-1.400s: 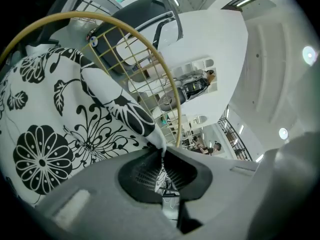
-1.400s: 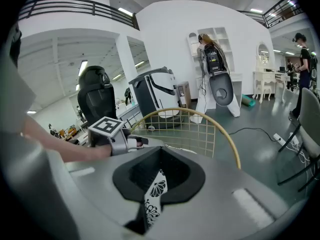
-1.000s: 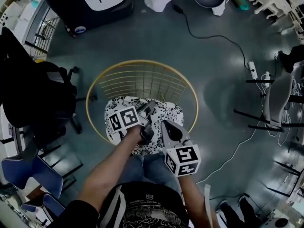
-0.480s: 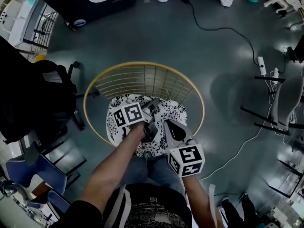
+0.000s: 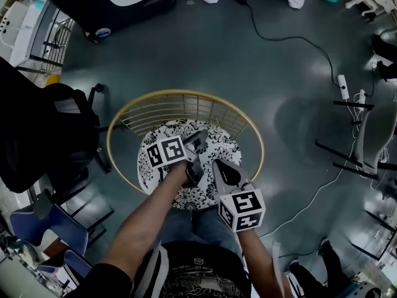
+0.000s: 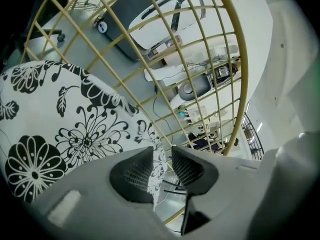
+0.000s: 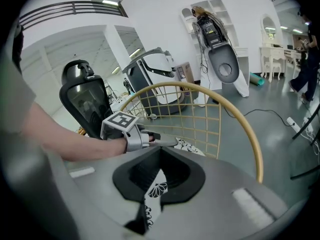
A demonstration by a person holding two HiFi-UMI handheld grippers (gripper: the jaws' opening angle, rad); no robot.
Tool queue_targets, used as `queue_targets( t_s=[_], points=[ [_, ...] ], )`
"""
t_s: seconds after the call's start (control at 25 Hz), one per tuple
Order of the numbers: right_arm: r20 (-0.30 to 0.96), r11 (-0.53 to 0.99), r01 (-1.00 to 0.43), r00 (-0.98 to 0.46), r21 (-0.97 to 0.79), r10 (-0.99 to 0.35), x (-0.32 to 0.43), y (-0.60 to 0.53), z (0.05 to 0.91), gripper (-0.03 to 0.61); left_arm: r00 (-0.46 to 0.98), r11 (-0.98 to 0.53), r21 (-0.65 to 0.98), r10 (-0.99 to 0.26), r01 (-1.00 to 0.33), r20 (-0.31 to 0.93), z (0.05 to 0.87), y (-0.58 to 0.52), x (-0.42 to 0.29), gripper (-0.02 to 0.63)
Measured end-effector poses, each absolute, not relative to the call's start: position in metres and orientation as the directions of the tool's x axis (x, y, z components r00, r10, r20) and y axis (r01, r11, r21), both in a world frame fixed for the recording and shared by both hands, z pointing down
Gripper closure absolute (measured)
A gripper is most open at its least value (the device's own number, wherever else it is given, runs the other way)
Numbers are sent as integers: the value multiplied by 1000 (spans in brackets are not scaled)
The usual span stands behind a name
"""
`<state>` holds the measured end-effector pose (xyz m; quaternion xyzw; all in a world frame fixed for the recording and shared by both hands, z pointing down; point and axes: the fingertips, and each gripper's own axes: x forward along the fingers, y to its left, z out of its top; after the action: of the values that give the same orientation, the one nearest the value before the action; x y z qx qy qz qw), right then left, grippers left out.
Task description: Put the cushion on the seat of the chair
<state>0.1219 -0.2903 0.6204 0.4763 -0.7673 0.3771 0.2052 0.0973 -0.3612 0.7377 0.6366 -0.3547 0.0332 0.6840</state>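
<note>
On the seat of the round wire chair [image 5: 186,95] lies the cushion [image 5: 218,143], white with black flowers. It sits inside the ring of the chair's yellow rim and in front of the wire back. Both tongs reach onto the cushion's near half from the person's side.

The left tongs [image 5: 200,135] are spreading at this moment. In the left gripper view their two ribbed pads [image 6: 134,174] stand apart. A fold of the cushion's edge hangs between them, with a gap showing beside the cloth, so they are not pinching it. The rest of the cushion fills the left of that view, with the chair's yellow wires rising behind it.

The right tongs [image 5: 217,164] sit just beside the left ones, toward the cushion's right front edge. In the right gripper view their tips are pressed together on the cushion's cloth, and flower print shows in the opening behind the tips. That view also shows the left tongs' marker cube [image 7: 120,120] and the person's bare forearm [image 7: 65,141] stretched over the cushion.

Around the chair is a grey-green floor [image 5: 205,48]. A black office chair [image 5: 43,129] stands close at the left. A dark cable [image 5: 291,42] runs across the floor to a power strip [image 5: 342,87] at the right.
</note>
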Motion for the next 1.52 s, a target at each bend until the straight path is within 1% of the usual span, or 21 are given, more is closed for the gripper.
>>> queue_targets(
  t_s=[0.08,0.2,0.32,0.4,0.6,0.76,0.92,1.04,1.12,1.28,1.36,1.52],
  points=[
    [670,268,-882,-469,-387,-575,122,-293,621,580,747,186,849,-409,-494,524,735,-364,99,468],
    [664,275,-877,-479,-395,-574,123,-298,620,580,752,179,855,-413,-486,514,726,-364,100,465],
    [658,278,-871,-488,-405,-574,125,-304,618,580,756,141,853,-406,-502,513,711,-360,101,468],
    [650,279,-867,-495,-413,-577,125,-308,615,580,756,107,847,-403,-521,516,699,-356,101,491],
    [628,293,-860,-506,-418,-591,119,-314,604,580,750,37,835,-421,-549,511,666,-345,92,495],
    [611,302,-860,-505,-410,-609,109,-312,589,580,742,-46,813,-439,-581,506,638,-333,81,530],
    [591,309,-862,-501,-401,-632,98,-301,570,580,724,-115,779,-470,-617,504,614,-315,61,538],
    [579,315,-866,-496,-389,-647,87,-291,556,580,721,-141,775,-497,-616,483,596,-300,48,548],
    [572,326,-868,-493,-374,-656,77,-285,546,580,714,-156,770,-521,-619,468,583,-293,38,584],
    [556,337,-874,-484,-351,-676,60,-264,528,580,709,-205,753,-552,-626,439,559,-272,22,588],
    [550,340,-877,-478,-339,-684,53,-250,520,580,697,-237,726,-571,-645,433,546,-261,11,611],
    [530,347,-884,-467,-315,-708,39,-228,505,580,701,-324,677,-589,-660,401,521,-244,-2,613]
  ],
)
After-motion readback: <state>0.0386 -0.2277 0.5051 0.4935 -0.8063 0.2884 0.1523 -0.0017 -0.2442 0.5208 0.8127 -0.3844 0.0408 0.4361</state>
